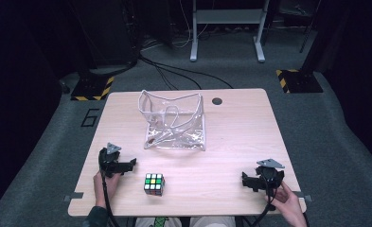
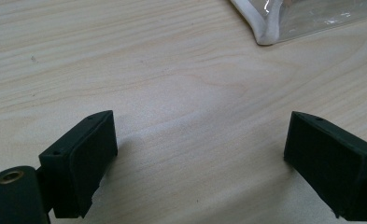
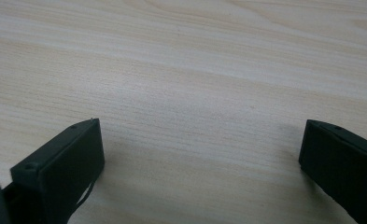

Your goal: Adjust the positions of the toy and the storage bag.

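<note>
While both grippers, left gripper [image 1: 127,165] and right gripper [image 1: 248,181], rest wide apart, an off-centre grab could spin the cube [image 1: 154,183] off the worktop's [image 1: 240,137] near edge.

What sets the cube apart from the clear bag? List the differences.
The puzzle cube is small, solid and multicoloured; the clear bag is larger, see-through and white-trimmed. The cube lies near the table's front edge by the left gripper; the bag stands open farther back. Neither is gripped.
</note>
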A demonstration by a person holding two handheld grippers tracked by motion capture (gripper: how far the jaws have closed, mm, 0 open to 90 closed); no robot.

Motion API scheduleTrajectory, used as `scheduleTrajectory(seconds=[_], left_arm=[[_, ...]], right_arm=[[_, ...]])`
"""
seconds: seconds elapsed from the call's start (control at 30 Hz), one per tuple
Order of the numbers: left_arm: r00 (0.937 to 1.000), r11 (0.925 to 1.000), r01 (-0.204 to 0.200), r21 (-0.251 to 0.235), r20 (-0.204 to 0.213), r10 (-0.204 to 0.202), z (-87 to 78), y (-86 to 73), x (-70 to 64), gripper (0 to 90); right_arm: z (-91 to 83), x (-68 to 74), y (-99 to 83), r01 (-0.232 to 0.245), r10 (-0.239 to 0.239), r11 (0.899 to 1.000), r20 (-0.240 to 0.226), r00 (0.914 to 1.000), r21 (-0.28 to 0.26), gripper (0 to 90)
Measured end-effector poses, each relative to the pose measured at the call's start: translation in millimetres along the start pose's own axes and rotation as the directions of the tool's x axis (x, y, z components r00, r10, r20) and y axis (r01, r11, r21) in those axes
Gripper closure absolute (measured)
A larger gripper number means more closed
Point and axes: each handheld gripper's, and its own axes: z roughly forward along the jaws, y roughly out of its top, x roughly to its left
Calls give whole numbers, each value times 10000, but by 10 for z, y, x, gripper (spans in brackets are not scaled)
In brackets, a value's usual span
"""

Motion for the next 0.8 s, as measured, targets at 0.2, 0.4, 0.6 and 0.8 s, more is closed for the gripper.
scheduleTrajectory(seconds=[0.2,0.4,0.6,0.8], left_arm=[[10000,10000,-3,2,-1,3,0,0,0,95],[10000,10000,0,-1,1,0,0,-1,0,95],[10000,10000,-16,2,-18,16,-1,0,0,95],[10000,10000,40,-12,-43,-40,-5,-5,-5,95]], right_arm=[[22,-19,27,279,-277,9996,-272,9992,46,0],[34,-34,38,434,-431,9990,-407,9982,49,0],[26,-40,29,526,-525,9986,-431,9977,4,0],[20,-24,23,447,-447,9990,-364,9983,-17,0]])
